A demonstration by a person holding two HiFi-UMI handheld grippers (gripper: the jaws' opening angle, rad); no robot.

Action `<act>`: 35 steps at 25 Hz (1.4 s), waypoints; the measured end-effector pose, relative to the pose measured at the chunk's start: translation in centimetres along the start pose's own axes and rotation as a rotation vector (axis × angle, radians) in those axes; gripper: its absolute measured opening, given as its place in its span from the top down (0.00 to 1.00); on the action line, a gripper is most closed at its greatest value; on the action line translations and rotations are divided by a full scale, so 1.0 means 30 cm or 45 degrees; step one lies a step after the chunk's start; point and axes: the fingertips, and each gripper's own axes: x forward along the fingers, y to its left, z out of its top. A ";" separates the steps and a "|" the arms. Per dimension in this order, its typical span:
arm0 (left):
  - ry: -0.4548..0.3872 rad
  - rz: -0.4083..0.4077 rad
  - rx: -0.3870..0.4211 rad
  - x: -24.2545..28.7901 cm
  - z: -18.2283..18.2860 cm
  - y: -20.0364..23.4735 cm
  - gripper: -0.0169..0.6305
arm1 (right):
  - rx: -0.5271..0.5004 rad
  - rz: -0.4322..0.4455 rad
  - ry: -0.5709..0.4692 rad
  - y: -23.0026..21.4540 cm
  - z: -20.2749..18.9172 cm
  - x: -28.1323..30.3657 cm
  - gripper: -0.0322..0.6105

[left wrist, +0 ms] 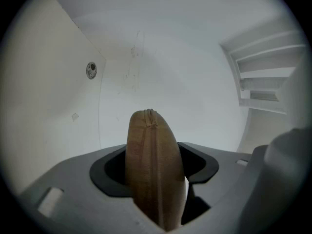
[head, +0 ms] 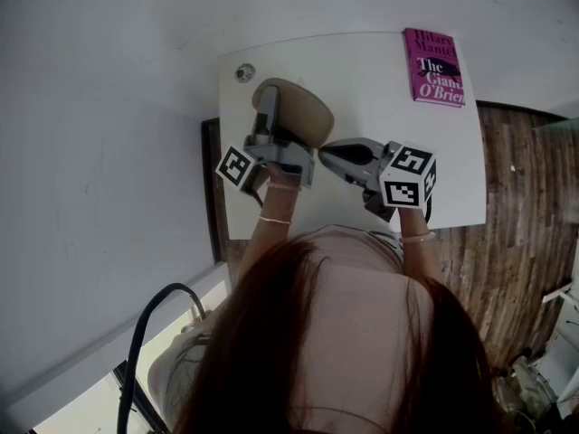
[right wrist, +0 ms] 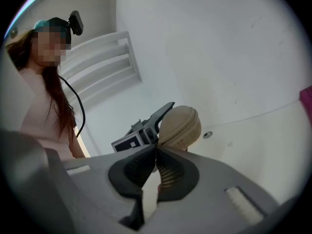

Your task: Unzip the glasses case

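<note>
Glasses case (head: 306,111) (tan, zipped) pinched in left tool (left wrist: 155,169), right tool (right wrist: 156,150) pressed together at its end.

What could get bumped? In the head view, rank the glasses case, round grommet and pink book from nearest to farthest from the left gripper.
1. glasses case: clamped in the left gripper.
2. round grommet: far left corner of the table.
3. pink book: far right corner.

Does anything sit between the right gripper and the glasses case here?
Nothing visible does. The right gripper has its closed jaws right at the end of the glasses case, which the left gripper clamps. Whether they grip anything cannot be told. The book lies far off on the table.
</note>
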 end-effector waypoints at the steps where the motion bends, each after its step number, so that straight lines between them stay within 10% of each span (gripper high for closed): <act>1: 0.000 -0.001 0.000 0.000 0.000 -0.001 0.52 | -0.002 0.001 0.000 0.001 -0.001 0.003 0.94; 21: -0.029 -0.051 0.125 -0.001 0.034 -0.050 0.52 | -0.036 -0.082 -0.067 -0.020 -0.008 -0.031 0.89; 35: 0.173 -0.154 0.317 -0.014 -0.032 -0.101 0.52 | -0.206 -0.347 -0.153 -0.110 0.041 -0.128 0.89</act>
